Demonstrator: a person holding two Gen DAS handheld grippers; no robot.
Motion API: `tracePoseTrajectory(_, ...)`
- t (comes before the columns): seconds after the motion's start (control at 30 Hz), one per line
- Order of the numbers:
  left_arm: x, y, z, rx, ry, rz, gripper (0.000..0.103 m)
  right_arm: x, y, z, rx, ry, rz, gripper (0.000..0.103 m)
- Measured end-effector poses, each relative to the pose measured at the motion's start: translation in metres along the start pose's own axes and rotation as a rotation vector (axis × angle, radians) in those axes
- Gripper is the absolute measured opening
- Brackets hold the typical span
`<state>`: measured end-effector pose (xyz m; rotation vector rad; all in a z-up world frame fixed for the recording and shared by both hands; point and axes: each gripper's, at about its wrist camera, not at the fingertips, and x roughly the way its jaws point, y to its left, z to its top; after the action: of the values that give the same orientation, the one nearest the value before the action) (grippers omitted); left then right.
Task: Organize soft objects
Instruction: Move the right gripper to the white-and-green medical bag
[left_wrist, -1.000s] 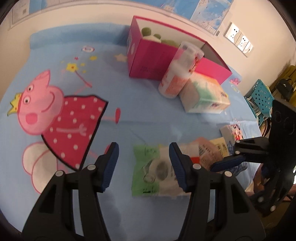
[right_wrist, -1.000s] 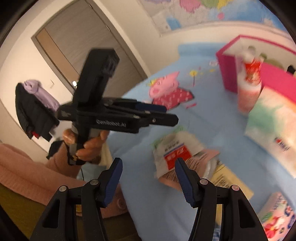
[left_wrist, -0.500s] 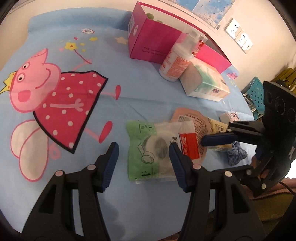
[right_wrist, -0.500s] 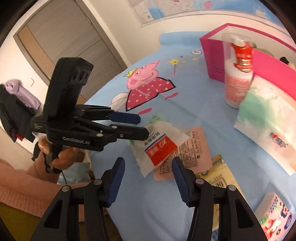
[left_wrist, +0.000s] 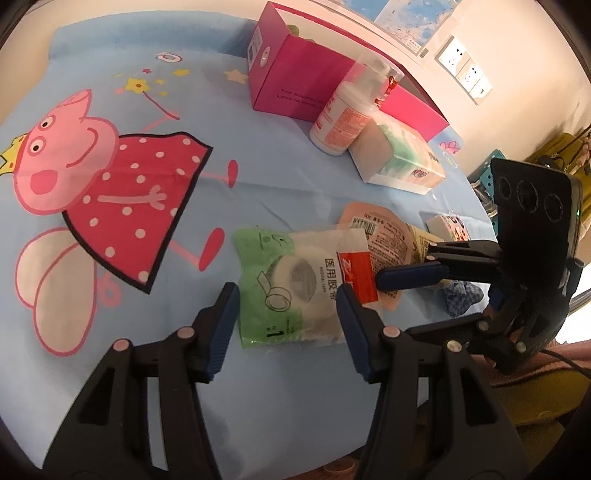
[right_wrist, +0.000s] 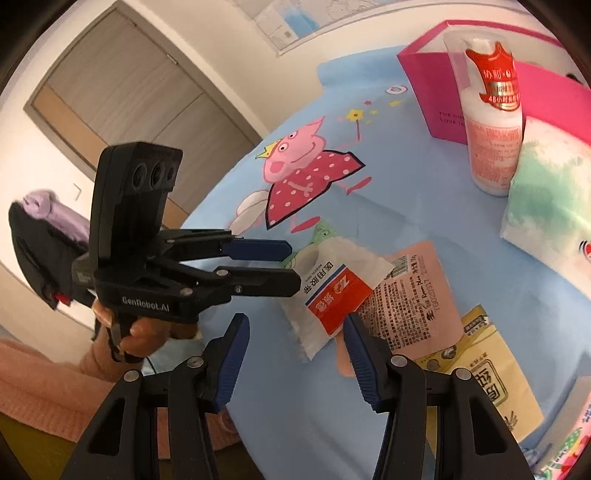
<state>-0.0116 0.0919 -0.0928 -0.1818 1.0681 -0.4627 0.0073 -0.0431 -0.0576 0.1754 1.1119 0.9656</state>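
Observation:
A clear packet of medical tape with a green end and a red label (left_wrist: 295, 280) lies on the blue cartoon cloth; it also shows in the right wrist view (right_wrist: 332, 291). My left gripper (left_wrist: 284, 306) is open, its jaws on either side of the packet's near end, just above it. My right gripper (right_wrist: 295, 339) is open and empty, low at the packet's red-label end; it also shows in the left wrist view (left_wrist: 402, 277). A pink pouch (right_wrist: 410, 291) and a yellow pouch (right_wrist: 480, 358) lie under and beside the packet.
A pink open box (left_wrist: 295, 85) stands at the back with a white pump bottle (left_wrist: 343, 118) and a tissue pack (left_wrist: 399, 162) in front of it. A small printed pack (left_wrist: 448, 227) and a blue cloth scrap (left_wrist: 461, 295) lie near the table's right edge.
Both grippers have moved in over the tape packet, which now lies between the left jaws. The right gripper has swung toward the packet's red-label end. Both stay open.

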Motion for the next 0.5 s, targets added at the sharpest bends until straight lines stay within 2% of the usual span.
tracePoseTrajectory(0.27,-0.0019,0.0058,0.0001,-0.015,0.000,-0.023,0.052,0.0047,0.0038,-0.0011,0.030,0.025,0.023,0.057)
tracePoseTrajectory(0.43,-0.0017,0.0039,-0.0002,0.002,0.004,-0.002,0.049,0.0057,0.0073,-0.0005,0.026,0.033,-0.018,0.055)
tracePoseTrajectory(0.5,-0.0018,0.0045,-0.0008,0.002,0.003,-0.004,0.049,0.0029,0.0068,-0.0001,0.012,0.019,-0.072,0.053)
